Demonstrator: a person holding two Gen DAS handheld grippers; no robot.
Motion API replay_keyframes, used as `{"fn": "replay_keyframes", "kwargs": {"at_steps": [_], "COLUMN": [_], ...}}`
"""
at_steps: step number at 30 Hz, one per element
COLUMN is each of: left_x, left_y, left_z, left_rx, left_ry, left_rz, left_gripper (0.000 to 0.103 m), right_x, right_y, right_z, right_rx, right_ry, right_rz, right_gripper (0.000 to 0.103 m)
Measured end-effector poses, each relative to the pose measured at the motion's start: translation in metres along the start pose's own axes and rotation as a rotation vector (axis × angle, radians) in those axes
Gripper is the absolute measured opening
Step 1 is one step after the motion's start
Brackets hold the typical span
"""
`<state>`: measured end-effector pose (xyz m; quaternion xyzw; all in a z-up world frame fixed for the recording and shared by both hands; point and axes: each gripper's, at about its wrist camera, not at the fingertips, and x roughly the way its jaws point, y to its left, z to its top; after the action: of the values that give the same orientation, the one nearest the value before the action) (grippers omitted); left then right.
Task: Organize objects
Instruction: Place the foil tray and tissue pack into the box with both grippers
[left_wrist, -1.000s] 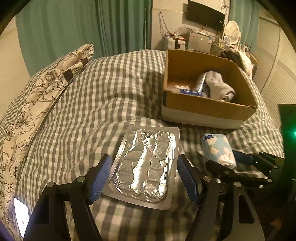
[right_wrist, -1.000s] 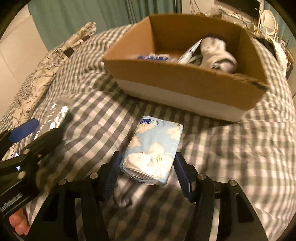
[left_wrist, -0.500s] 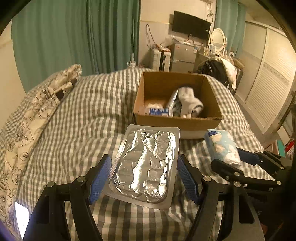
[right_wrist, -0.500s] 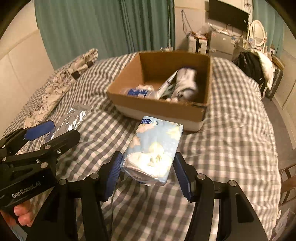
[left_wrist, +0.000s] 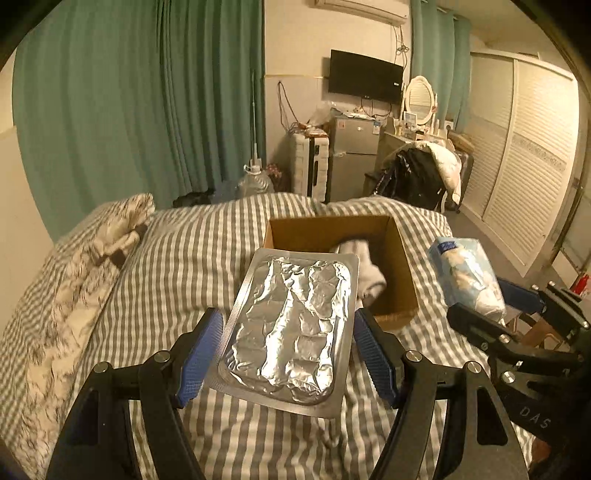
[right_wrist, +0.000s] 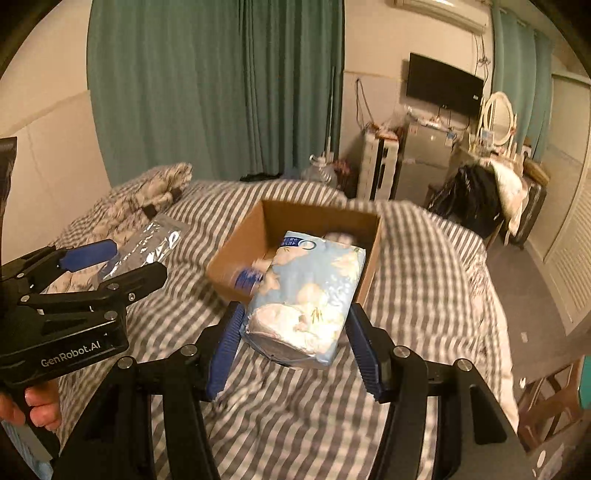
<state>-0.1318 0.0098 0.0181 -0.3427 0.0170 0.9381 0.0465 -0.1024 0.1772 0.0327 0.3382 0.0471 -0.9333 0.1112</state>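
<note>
Two items held, both clear of the bed (left_wrist: 177, 266). My left gripper (left_wrist: 288, 354) clamps the foil tray (left_wrist: 291, 328) across its width, long axis pointing ahead at the cardboard box (left_wrist: 402, 280). My right gripper (right_wrist: 295, 343) grips the tissue pack (right_wrist: 310, 288) likewise, box (right_wrist: 236, 254) directly ahead, nearer this hand, I judge.

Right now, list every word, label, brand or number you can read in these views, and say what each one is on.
"GenRobot.AI": white lettering on the black body of the left gripper, seen in the right wrist view.
"DAS": on the black body of the right gripper, lower right of the left wrist view; cut off by the frame edge.
Blue label on the tissue pack: print too blurred to read.
</note>
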Motion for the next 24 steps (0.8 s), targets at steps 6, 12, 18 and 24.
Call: {"fn": "replay_keyframes", "kwargs": {"at_steps": [6, 12, 18, 24], "left_x": [0.030, 0.070, 0.116, 0.162], "left_y": [-0.002, -0.012, -0.017, -0.019], "left_z": [0.032, 0.067, 0.078, 0.065], "left_rx": [0.005, 0.048, 0.067, 0.090], "left_ry": [0.009, 0.012, 0.038, 0.095], "left_rz": [0.000, 0.028, 0.040, 0.044], "left_gripper": [0.074, 0.074, 0.074, 0.074], "right_x": [0.008, 0.031, 0.072, 0.124], "right_y": [-0.014, -0.032, -0.042, -0.050], "right_z": [0.034, 0.073, 0.099, 0.101], "right_rx": [-0.004, 0.012, 0.007, 0.022], "right_ry": [-0.041, -0.073, -0.063, -0.008], "right_rz": [-0.018, -0.012, -0.010, -0.002], "right_gripper": [0.057, 0.057, 0.057, 0.057]}}
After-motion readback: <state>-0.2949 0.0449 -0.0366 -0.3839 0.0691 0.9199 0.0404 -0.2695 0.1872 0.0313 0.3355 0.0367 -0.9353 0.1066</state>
